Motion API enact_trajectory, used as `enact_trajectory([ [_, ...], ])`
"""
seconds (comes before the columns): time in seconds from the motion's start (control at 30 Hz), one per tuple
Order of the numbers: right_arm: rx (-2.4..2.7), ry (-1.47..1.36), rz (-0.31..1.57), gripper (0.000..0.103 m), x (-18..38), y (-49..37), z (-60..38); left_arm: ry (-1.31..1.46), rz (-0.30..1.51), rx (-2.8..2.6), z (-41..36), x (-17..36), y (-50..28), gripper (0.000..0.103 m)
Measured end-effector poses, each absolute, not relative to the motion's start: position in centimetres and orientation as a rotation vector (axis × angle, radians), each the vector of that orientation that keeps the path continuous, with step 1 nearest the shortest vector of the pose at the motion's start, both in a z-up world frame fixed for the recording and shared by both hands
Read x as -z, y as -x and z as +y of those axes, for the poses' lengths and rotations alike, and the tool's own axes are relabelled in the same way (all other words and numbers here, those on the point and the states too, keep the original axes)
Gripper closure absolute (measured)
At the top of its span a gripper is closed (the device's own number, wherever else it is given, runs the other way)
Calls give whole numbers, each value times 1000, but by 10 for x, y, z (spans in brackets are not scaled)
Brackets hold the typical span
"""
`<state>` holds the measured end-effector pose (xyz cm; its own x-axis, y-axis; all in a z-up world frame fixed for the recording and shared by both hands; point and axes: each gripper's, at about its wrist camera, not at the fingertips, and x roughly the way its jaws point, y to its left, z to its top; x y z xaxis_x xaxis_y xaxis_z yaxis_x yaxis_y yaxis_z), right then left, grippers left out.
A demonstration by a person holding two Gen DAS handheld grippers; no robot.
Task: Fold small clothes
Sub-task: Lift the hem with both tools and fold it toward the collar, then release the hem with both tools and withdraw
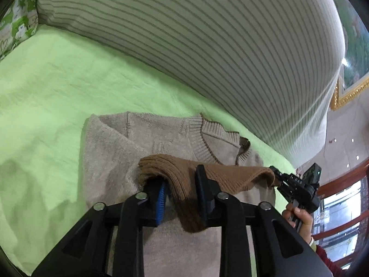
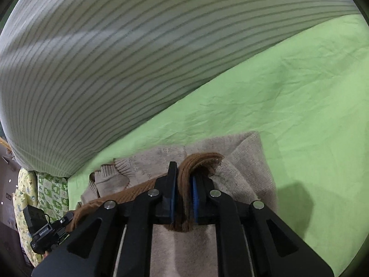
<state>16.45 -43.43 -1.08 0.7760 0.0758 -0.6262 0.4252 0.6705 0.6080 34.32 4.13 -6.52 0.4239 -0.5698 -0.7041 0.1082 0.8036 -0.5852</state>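
A beige knit sweater point(image 1: 138, 143) with a ribbed V collar lies flat on the green sheet point(image 1: 46, 92). Its brown ribbed hem point(image 1: 230, 175) is folded up over the body and hangs stretched between both grippers. My left gripper point(image 1: 180, 177) has its jaws a little apart; the hem drapes over the left finger and hangs loose in the gap. In the right wrist view my right gripper point(image 2: 184, 173) pinches the brown hem point(image 2: 200, 159) between its blue pads, above the sweater point(image 2: 249, 161). The right gripper's tip point(image 1: 276, 175) also shows at the hem's far corner.
A big grey-striped pillow point(image 1: 207, 46) lies along the far side of the sheet, close behind the collar. A green patterned cushion point(image 1: 18, 23) sits at the far left. A hand point(image 1: 299, 217) holds the right gripper. Bare sheet point(image 2: 299, 92) spreads to the right.
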Motion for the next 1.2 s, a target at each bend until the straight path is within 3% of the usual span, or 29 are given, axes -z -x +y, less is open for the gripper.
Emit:
enact_trajectory([
  [0.07,205,-836,652,76,8,-161,-436,495,1048,426,46,61,-342,64],
  [0.1,214,-835,644,69,5,-161,-437,492,1039,409,48,58,-337,51],
  [0.13,236,-829,625,53,1,-157,-438,490,1027,385,52,56,-338,44],
  [0.17,257,-825,606,45,-2,-154,-440,480,1016,357,55,52,-338,44],
  [0.47,214,-777,548,44,-27,-124,-420,453,975,355,67,32,-294,44],
  [0.73,138,-686,624,44,-10,-110,-375,130,1055,412,-11,56,-239,43],
  [1.03,316,-466,714,44,4,-107,-390,-235,1016,216,-22,87,-250,43],
  [1.2,341,-412,770,45,18,-119,-405,-148,1026,157,1,93,-276,48],
])
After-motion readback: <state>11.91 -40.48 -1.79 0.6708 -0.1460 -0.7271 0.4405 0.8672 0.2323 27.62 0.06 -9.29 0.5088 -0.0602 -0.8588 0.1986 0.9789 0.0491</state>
